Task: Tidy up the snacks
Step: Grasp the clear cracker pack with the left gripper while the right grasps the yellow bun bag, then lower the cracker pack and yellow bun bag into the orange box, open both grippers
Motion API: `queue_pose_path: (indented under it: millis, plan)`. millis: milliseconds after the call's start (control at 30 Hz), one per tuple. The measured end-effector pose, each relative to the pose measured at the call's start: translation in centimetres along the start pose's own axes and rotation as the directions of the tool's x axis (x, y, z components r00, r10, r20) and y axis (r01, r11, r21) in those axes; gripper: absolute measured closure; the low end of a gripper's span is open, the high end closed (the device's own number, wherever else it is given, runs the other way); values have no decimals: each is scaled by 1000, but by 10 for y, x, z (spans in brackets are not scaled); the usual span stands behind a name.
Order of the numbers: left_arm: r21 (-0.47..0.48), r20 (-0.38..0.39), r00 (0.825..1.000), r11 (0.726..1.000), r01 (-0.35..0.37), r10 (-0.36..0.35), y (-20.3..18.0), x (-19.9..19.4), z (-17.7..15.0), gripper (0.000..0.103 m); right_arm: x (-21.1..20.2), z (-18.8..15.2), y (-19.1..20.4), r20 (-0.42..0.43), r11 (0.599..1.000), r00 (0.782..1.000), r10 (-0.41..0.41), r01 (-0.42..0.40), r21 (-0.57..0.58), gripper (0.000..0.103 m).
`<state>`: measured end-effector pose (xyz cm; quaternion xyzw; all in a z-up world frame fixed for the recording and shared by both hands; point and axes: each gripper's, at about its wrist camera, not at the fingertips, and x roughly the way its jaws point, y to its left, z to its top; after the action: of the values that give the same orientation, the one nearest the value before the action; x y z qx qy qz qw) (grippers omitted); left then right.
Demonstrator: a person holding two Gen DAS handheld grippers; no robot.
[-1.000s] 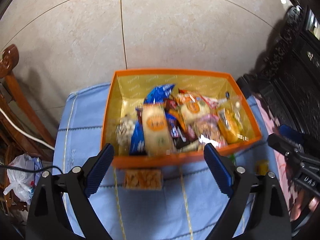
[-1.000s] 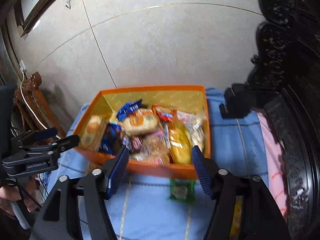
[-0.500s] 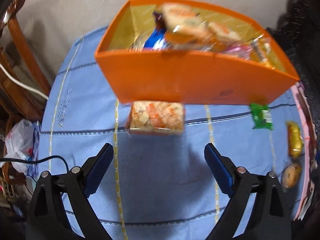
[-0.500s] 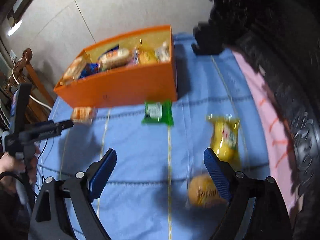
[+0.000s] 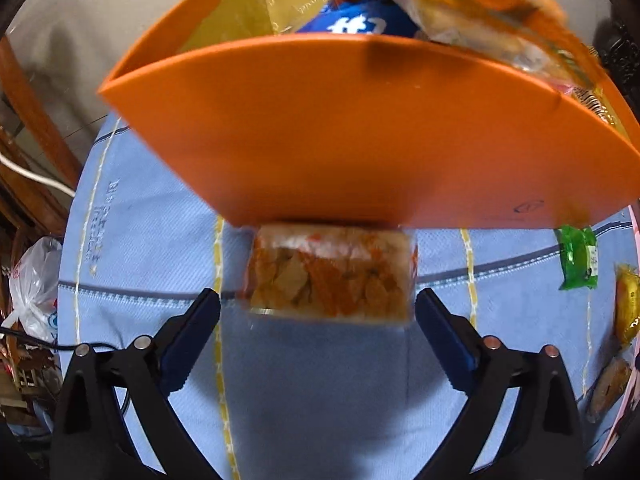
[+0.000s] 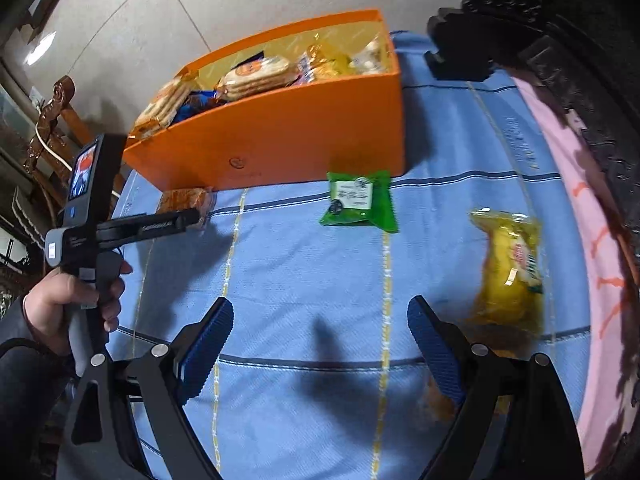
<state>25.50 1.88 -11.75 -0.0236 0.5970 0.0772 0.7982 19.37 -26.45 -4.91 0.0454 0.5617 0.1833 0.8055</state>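
Note:
An orange box (image 5: pixel 360 132) full of snack packs stands on a blue cloth; it also shows in the right wrist view (image 6: pixel 280 140). A clear cracker pack (image 5: pixel 332 276) lies against the box's front wall. My left gripper (image 5: pixel 318 332) is open, its fingers on either side of the pack's near end, not touching it. My right gripper (image 6: pixel 320 344) is open and empty above the cloth. A green packet (image 6: pixel 358 198) lies ahead of it, a yellow packet (image 6: pixel 510 276) to its right, and an orange-brown pack (image 6: pixel 434 404) is partly hidden under its right finger.
The left gripper's handle and the hand holding it (image 6: pixel 76 292) are at the left of the right wrist view. Dark carved furniture (image 6: pixel 580 60) and a pink cloth strip (image 6: pixel 592 240) border the right. A wooden chair (image 5: pixel 28 120) and a white plastic bag (image 5: pixel 32 284) are at the left.
Both grippers have dropped from above the box to low over the cloth. The left has closed in on the cracker pack. The right has moved nearer the green and yellow packets.

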Motion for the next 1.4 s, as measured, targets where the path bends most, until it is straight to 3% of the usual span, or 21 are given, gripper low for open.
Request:
queue_pose_path:
  millis: [167,200,267,600,700,800,967,1133,1167,1200,1233,1300,1400]
  plan:
    - [-17,-3,1000,999,31,-31,3,12,8,7,15,3,11,-28,1000,999,17,-17,-22,14]
    - [-12,7,999,999,47,-47,3,12,7,22,17,4,12,-30,1000,999,16,-17,-26,14]
    - [4,17,999,999,41,-41,2,10,5,27,18,4,14,-32,999,999,12,-13,-29,14]
    - [-4,0,997,997,76,-76,10,-17,-47,27,-14,-10,-27,28,995,996,-88,86,49,14]
    - [-15,-6,996,996,89,-89,13,-25,-64,27,-23,-19,-47,40,983,984,-171,168,72,14]
    - [-34,-23,994,994,102,-103,14,-27,-73,27,-32,-20,-71,77,958,959,-274,265,108,14]
    - [-38,-30,993,993,110,-111,15,-33,-84,27,-17,-10,-99,55,927,929,-366,359,107,14]
    - [-23,-20,992,992,121,-122,10,-37,-81,26,17,5,-118,-7,933,940,-341,340,117,15]
    - [-16,-17,992,992,124,-124,8,-40,-78,26,24,7,-118,-26,934,941,-336,337,119,18]
    - [-11,-14,992,992,124,-124,6,-43,-78,26,31,9,-119,-55,939,948,-314,319,126,46]
    - [-7,-10,992,992,123,-123,5,-45,-77,26,35,10,-120,-71,945,955,-289,297,137,57]
    - [1,-1,992,992,126,-126,3,-48,-75,26,31,12,-113,-61,955,962,-265,270,123,63]
    - [-2,12,991,991,137,-137,-2,-60,-77,26,-2,13,-85,36,978,982,-187,182,98,64]
